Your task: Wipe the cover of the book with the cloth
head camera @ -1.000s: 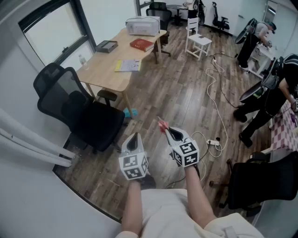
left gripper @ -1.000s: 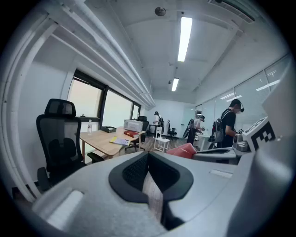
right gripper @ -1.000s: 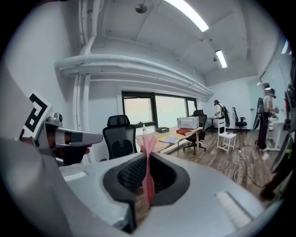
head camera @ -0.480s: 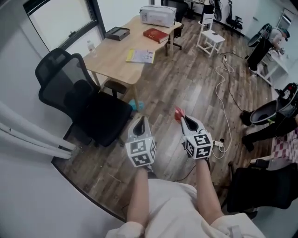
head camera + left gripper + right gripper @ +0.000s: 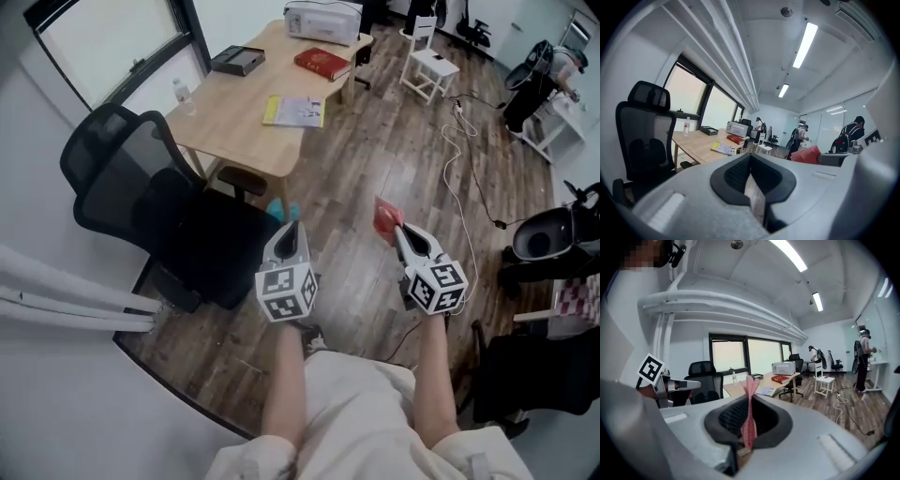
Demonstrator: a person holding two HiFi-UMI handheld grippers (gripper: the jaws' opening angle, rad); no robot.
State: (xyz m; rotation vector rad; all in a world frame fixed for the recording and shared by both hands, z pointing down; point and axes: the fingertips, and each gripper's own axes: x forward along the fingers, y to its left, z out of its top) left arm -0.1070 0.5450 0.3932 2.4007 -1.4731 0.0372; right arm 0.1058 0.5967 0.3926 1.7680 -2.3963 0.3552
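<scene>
Right gripper (image 5: 401, 232): clamped on red cloth (image 5: 385, 217), ready for wiping.
Left gripper (image 5: 294, 228): closed, empty, free for steadying.
Book (image 5: 323, 63): lay flat on table (image 5: 234, 117), well apart, cover up.

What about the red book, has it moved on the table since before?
No. The book still lies at the far end of the table, beside the printer. Only the camera has shifted.
</scene>
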